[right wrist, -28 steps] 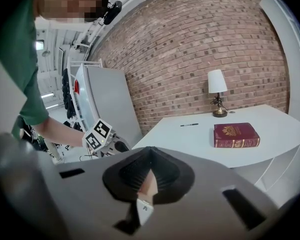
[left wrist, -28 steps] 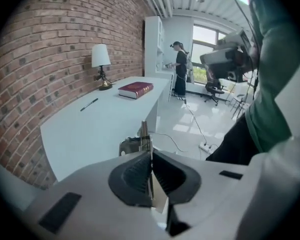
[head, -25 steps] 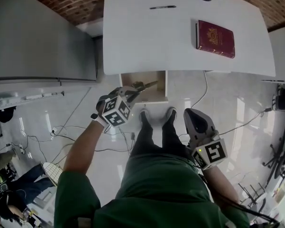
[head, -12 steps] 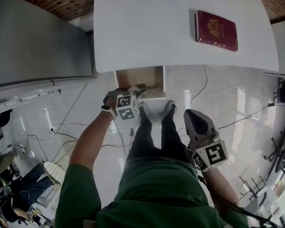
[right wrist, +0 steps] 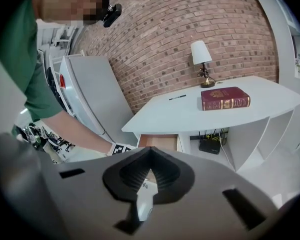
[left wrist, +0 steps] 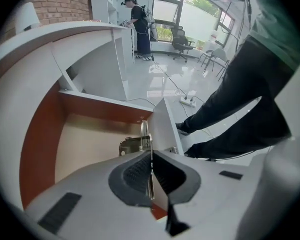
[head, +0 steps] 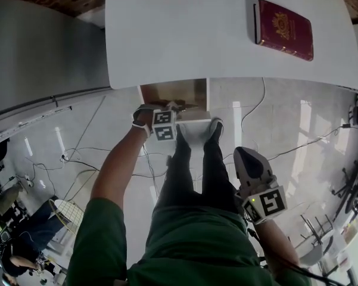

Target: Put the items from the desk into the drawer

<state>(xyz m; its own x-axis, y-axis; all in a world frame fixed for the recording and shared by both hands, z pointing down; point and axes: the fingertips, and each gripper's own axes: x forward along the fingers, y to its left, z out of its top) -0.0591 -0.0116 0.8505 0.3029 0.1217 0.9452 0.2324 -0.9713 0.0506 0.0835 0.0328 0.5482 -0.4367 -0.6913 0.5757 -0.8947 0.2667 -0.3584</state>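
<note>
The wooden drawer (head: pixel 167 93) stands pulled out under the white desk (head: pixel 184 34). My left gripper (head: pixel 174 108) reaches down into it, shut on a thin metal item (left wrist: pixel 135 145) whose edge runs up between the pads (left wrist: pixel 135 171). The left gripper view shows my left gripper (left wrist: pixel 150 156) over the drawer's bare floor (left wrist: pixel 87 141). A dark red book (head: pixel 284 21) lies on the desk at the right, and a black pen (right wrist: pixel 177 97) farther back. My right gripper (head: pixel 248 155) hangs shut and empty beside the person's right leg, well back from the desk.
A grey cabinet (head: pixel 41 40) stands left of the desk. Cables (head: pixel 77 159) trail over the glossy floor. The person's shoes (head: pixel 214 127) are just in front of the drawer. A lamp (right wrist: pixel 202 59) sits at the desk's back; a black box (right wrist: pixel 209 145) sits beneath it.
My left gripper has moved forward and down with the metal item, from in front of the drawer to inside it. The right gripper has hardly moved.
</note>
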